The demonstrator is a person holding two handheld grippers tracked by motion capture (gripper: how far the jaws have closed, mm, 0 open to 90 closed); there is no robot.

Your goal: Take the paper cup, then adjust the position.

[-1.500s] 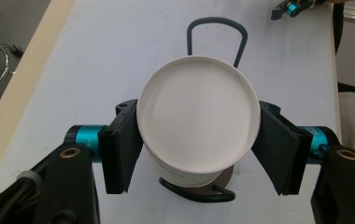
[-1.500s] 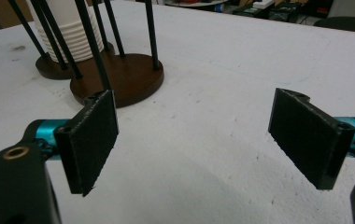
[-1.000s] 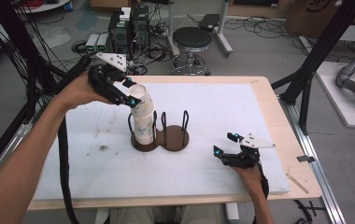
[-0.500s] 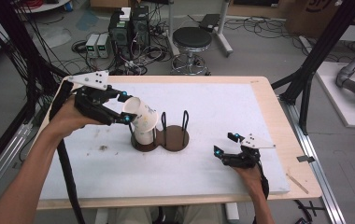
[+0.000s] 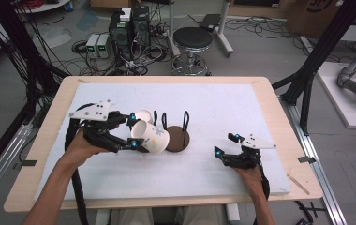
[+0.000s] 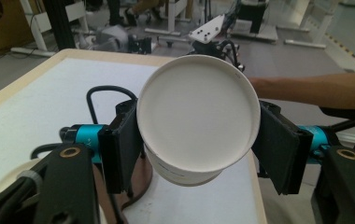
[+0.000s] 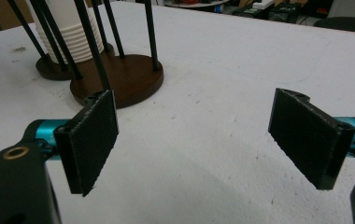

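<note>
My left gripper (image 5: 131, 130) is shut on a white paper cup (image 5: 151, 136) and holds it tipped on its side just above the table, beside the cup holder. In the left gripper view the cup's round bottom (image 6: 198, 112) faces the camera, with a black pad (image 6: 123, 144) pressed on each side of it. A short stack of white cups (image 5: 143, 115) stands in the left brown holder, seen close up as the cup stack (image 7: 68, 37). The right holder base (image 5: 180, 140) has nothing in it. My right gripper (image 5: 226, 144) rests low at the right, open, with bare table between its pads (image 7: 91, 140).
The two round brown holder bases (image 7: 119, 79) carry thin black upright rods. A white sheet (image 5: 223, 108) covers the wooden table. Beyond the far edge are a stool (image 5: 192, 40), computers and cables. Black frame posts stand at both sides.
The left gripper has come down and to the left with the cup. The cup has gone from upright on top of the stack to lying sideways and apart from it. The right gripper has kept still.
</note>
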